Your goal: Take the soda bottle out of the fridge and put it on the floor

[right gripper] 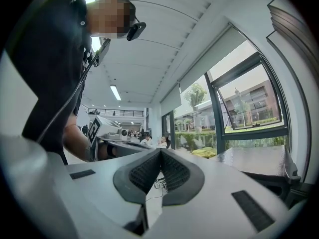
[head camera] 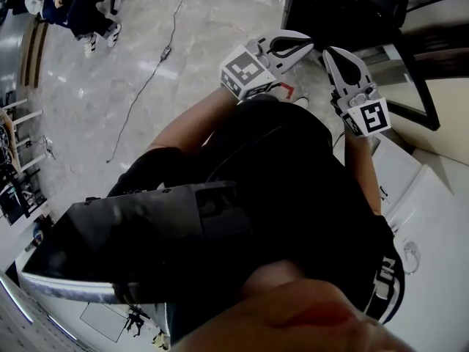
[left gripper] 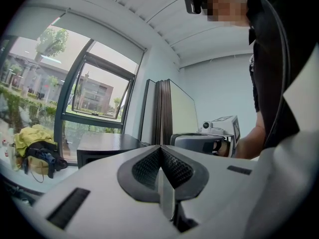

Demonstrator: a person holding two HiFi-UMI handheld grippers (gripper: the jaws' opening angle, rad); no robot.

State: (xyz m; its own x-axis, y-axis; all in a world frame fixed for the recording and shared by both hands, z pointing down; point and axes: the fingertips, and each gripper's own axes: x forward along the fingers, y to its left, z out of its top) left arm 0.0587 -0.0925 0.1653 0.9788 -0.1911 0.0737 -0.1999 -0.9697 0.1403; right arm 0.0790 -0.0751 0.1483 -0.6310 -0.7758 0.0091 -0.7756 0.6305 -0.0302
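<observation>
No soda bottle shows in any view. A low black cabinet, possibly the fridge, stands just ahead of both grippers, and I cannot tell how its door stands. Its dark top also appears in the left gripper view and the right gripper view. My left gripper is held level, its ribbed pads pressed together with nothing between them. My right gripper is beside it, a short gap apart, and its pads also meet on nothing. Each gripper sees the other: the right gripper, the left gripper.
A thin cable trails over the marble floor at the left. People sit at the far upper left. A white surface lies at the right. A yellow cloth on a dark bag rests by the big window. A folded partition stands behind the cabinet.
</observation>
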